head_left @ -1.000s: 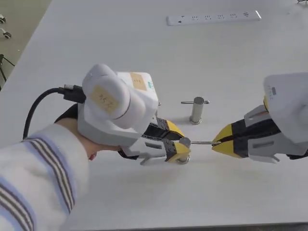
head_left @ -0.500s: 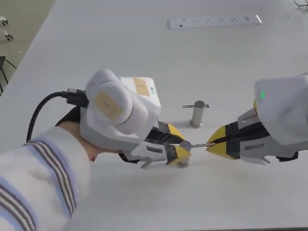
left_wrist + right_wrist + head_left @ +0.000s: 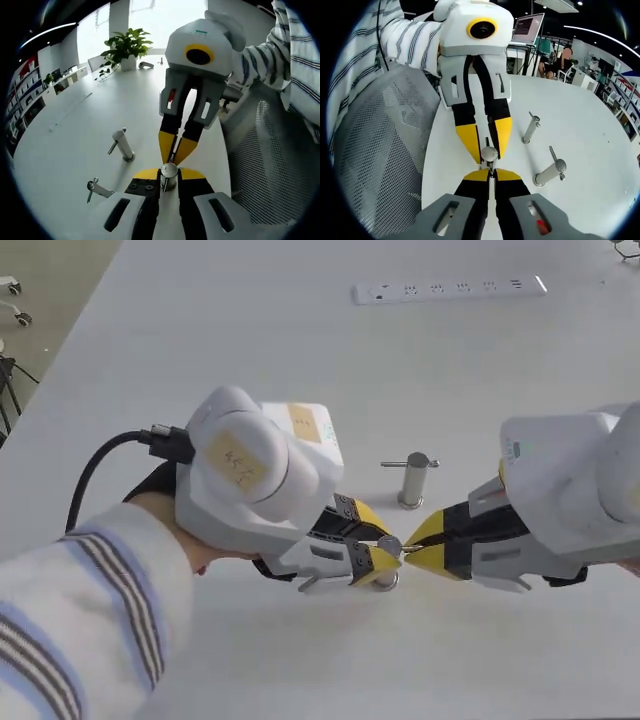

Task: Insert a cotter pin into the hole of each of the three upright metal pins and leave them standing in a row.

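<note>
Clamped upright between the closed yellow-tipped jaws of the left gripper (image 3: pixel 378 558): a smooth, round-headed metal pin (image 3: pixel 388 545), foot on the matte white bench (image 3: pixel 300 340). Nose to nose with it, right gripper (image 3: pixel 418 542) pinched shut on a thin wire cotter pin (image 3: pixel 491 171), tip at that pin's head. Just beyond the clamped pin, a second steel pin (image 3: pixel 413 480), already cottered; a third pin (image 3: pixel 95 187) nearby. Tan stickers on the left housing, print too blurred to read. Far beyond, a white power strip (image 3: pixel 450 287); also a potted plant (image 3: pixel 127 47) and a mesh chair (image 3: pixel 260 150).
</note>
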Tool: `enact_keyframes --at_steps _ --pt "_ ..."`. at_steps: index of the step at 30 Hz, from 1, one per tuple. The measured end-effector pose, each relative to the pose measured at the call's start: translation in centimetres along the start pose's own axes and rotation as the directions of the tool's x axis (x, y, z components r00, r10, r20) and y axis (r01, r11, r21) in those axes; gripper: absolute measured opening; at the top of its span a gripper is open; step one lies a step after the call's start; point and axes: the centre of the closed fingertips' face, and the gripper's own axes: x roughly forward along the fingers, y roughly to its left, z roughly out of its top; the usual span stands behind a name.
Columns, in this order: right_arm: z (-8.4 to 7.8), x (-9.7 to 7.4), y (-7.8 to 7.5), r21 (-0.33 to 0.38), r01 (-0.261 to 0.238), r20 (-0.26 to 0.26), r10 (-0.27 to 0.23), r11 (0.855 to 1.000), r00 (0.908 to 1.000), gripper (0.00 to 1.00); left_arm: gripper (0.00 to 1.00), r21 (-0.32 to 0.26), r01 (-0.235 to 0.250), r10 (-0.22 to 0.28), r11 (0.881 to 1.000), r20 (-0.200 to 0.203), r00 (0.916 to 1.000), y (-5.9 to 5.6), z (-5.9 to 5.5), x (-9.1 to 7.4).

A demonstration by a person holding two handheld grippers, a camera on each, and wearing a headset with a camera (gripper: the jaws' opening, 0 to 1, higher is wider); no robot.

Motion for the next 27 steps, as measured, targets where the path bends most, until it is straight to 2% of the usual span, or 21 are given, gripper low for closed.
enact_keyframes --at_steps 1,5,8,9,13,18,22,27 --pt "-0.3 0.0 0.1 -0.015 0.001 -0.018 -0.001 1.000 0.9998 0.00 0.09 0.005 0.000 0.000 1.000 -0.002 1.0000 0.0 0.0 0.0" --pt "-0.4 -0.1 -0.4 -0.003 0.028 0.003 -0.028 1.000 0.9996 0.00 0.09 0.014 0.006 -0.006 1.000 -0.009 0.9999 0.1 0.0 0.0" --pt "-0.7 -0.3 -0.7 0.007 0.040 0.004 -0.040 0.999 0.9992 0.21 0.09 0.013 0.009 -0.009 1.000 -0.010 0.9999 0.1 0.0 0.1" --pt "-0.8 -0.5 -0.7 0.011 0.040 0.002 -0.040 0.999 0.9992 0.24 0.09 0.013 0.010 -0.009 1.000 -0.010 0.9999 0.1 0.0 0.1" --pt "-1.0 -0.9 -1.0 0.056 0.050 0.015 -0.051 0.997 0.9986 0.13 0.09 0.015 0.010 -0.010 1.000 -0.011 0.9999 0.0 0.0 0.1" --pt "-1.0 -1.1 -1.1 0.076 0.058 0.041 -0.061 0.995 0.9973 0.13 0.10 0.011 0.005 -0.005 1.000 -0.010 0.9999 -0.1 0.0 0.1" --pt "-0.7 -1.1 -1.0 0.079 0.062 0.048 -0.066 0.995 0.9967 0.01 0.10 0.015 0.003 -0.002 1.000 -0.010 0.9999 -0.1 0.1 0.0" --pt "-0.3 -1.0 -0.9 0.084 0.059 0.056 -0.064 0.995 0.9964 0.00 0.10 0.024 0.000 0.000 1.000 -0.011 0.9999 -0.2 0.1 0.0"
